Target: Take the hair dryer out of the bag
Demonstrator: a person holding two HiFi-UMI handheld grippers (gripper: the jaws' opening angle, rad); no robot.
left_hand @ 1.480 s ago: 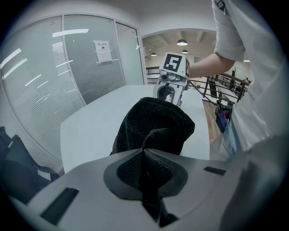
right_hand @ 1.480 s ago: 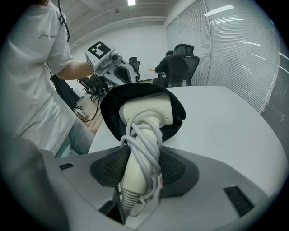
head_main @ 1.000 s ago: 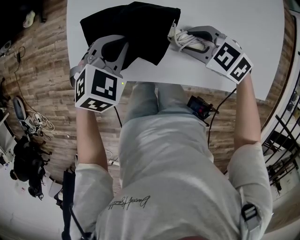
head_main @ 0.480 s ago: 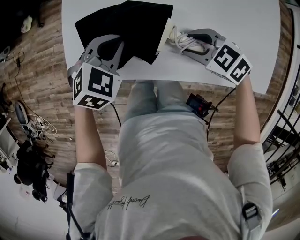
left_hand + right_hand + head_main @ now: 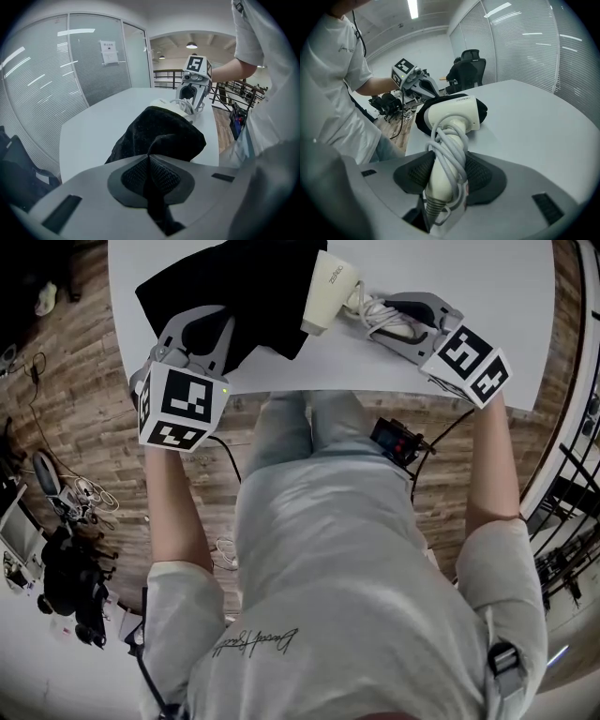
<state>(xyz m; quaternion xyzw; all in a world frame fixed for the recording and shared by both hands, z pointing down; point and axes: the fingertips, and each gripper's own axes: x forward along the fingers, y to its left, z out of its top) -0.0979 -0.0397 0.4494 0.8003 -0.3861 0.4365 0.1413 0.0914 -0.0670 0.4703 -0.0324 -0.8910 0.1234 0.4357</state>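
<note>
Cream hair dryer (image 5: 452,115) in right tongs (image 5: 443,176); head view: seemingly touching bag (image 5: 244,287).

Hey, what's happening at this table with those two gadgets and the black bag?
A person stands at a white table with a tool in each hand. The left tool is shut on the black bag, pinching its fabric. The right tool grips a cream hair dryer by its handle, with the cord wound round it. The dryer's head shows beside the bag's mouth, mostly out of the bag.
</note>
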